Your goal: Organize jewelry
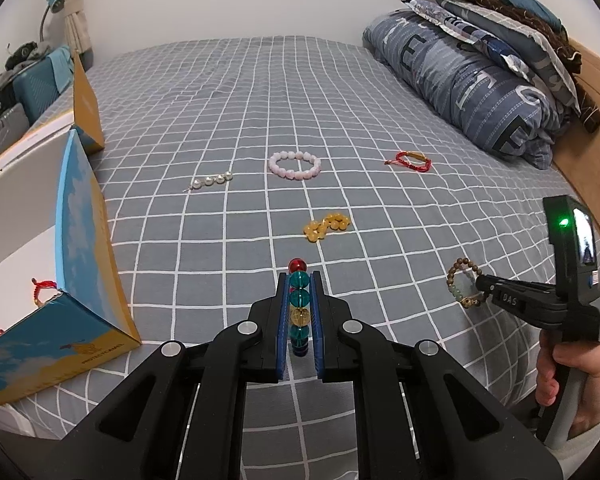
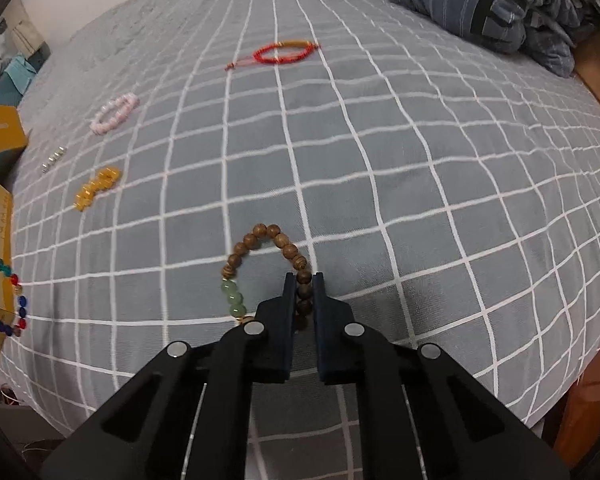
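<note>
A bed covered with a grey sheet [image 1: 228, 92] in a white grid pattern fills both views; folded blue bedding [image 1: 472, 80] is stacked at its far right, and an open blue-and-yellow box [image 1: 84, 248] sits at the left edge.

The left gripper [image 1: 299, 284] is clamped on a multicoloured glass bead bracelet [image 1: 299, 300]; the beads stand in a column between the fingers, a red bead topmost. The right gripper [image 2: 303, 280] is clamped on a wooden bead bracelet [image 2: 256, 248]: its brown-bead side is pinched between the fingers, and its loop, with a green-bead section at the left, extends beyond the fingertips.

Loose items on the sheet:
- a pink bead bracelet [image 1: 295, 165], centre;
- a pearl strand [image 1: 212, 181], left of it;
- a red cord bracelet [image 1: 412, 159], right of it;
- an amber bead bracelet [image 1: 327, 225], bunched, nearer the left gripper.

A second red cord piece [image 1: 42, 286] lies inside the box.
</note>
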Tool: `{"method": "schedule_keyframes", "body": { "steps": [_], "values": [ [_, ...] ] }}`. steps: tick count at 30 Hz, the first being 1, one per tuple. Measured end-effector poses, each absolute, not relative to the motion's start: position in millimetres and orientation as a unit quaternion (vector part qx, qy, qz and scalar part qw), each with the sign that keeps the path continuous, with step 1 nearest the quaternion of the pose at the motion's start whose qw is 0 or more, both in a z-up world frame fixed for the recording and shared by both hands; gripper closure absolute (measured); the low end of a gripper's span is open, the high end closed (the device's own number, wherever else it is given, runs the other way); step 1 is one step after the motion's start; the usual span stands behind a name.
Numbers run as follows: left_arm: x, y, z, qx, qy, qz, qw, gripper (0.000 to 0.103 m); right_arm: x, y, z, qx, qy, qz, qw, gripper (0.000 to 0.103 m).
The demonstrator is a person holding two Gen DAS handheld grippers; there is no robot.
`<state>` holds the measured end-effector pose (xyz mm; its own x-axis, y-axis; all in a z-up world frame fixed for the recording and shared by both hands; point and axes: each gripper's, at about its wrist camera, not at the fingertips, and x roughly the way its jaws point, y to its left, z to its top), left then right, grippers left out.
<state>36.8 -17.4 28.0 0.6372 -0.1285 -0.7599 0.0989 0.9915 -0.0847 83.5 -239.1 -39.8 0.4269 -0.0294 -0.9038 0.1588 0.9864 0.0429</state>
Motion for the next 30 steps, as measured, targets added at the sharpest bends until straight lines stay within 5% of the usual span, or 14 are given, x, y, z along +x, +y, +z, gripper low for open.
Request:
{"method": "schedule_keyframes", "body": {
  "steps": [30],
  "values": [
    [49.1, -13.4, 54.9, -0.01, 0.391, -0.062, 0.918, 0.094, 74.9, -197.3, 36.9, 0.05, 0.405, -0.012, 0.913, 0.096]
  ]
}}
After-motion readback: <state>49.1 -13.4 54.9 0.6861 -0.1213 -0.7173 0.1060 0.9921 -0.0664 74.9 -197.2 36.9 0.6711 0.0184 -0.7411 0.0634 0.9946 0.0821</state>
